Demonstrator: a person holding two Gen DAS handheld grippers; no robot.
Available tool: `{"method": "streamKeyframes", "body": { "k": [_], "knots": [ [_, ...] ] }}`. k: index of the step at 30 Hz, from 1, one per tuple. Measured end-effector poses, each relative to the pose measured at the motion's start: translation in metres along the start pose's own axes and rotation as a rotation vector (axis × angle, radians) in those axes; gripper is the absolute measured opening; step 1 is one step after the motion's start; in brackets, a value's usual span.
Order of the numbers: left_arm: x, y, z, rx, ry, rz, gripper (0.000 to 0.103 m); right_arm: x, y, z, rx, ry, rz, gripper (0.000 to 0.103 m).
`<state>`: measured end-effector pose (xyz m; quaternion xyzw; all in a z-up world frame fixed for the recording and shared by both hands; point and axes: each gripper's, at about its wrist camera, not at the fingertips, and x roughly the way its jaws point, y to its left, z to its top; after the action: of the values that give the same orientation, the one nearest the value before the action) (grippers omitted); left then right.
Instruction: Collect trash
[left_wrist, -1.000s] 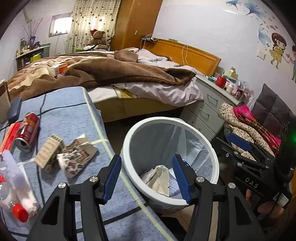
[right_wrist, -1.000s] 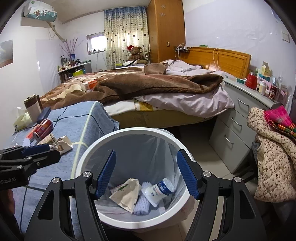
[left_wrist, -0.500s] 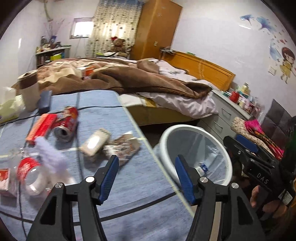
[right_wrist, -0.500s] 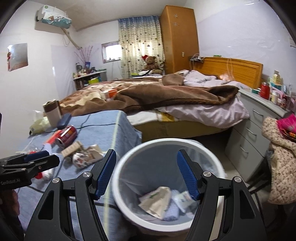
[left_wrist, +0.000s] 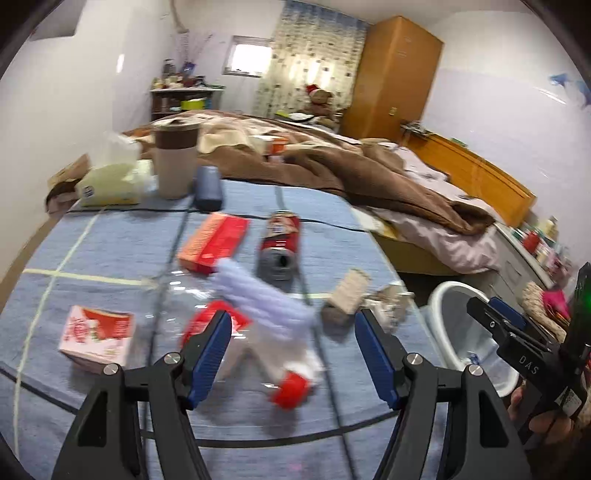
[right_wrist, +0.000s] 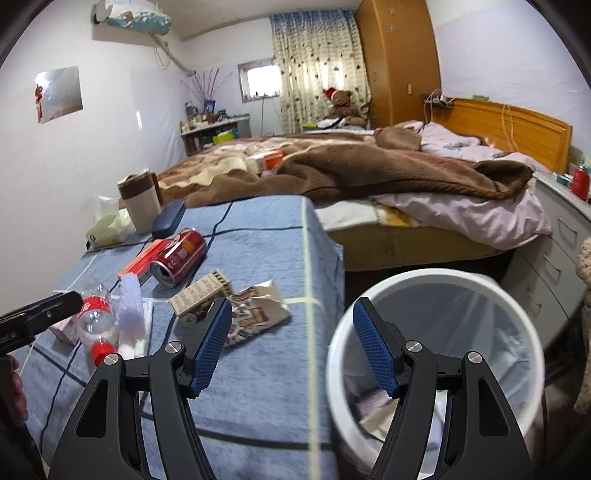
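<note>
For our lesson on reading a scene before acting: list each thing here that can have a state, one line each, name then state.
left gripper: empty, opening, over the bottle.
right gripper: open, empty.
plastic bottle: lying down, red cap on.
red can: on its side, opened.
trash bin: lined, upright, some trash inside.
torn carton: flattened, on the table.
cup: upright, lid on.
</note>
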<state>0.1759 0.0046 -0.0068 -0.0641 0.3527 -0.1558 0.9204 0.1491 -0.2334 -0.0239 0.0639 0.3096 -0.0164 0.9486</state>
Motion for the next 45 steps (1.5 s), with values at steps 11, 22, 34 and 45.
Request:
{"method": "streamKeyframes", "body": {
  "k": [11,22,34,45],
  "knots": [
    [0.014,0.051,0.000,-0.136,0.047,0.051,0.071,0.039,0.017,0.005,0.025,0.096,-0.032,0.070],
    [0.040,0.062,0.001,-0.206,0.113,0.058,0.075,0.072,0.016,0.004,0.105,0.213,-0.036,0.069],
    [0.061,0.049,0.001,-0.159,0.180,0.065,0.075,0.079,0.037,0.000,0.017,0.249,0.046,0.066],
    [0.058,0.059,-0.014,-0.080,0.230,0.167,0.075,0.057,0.041,-0.014,-0.018,0.256,0.091,0.068]
  ]
}}
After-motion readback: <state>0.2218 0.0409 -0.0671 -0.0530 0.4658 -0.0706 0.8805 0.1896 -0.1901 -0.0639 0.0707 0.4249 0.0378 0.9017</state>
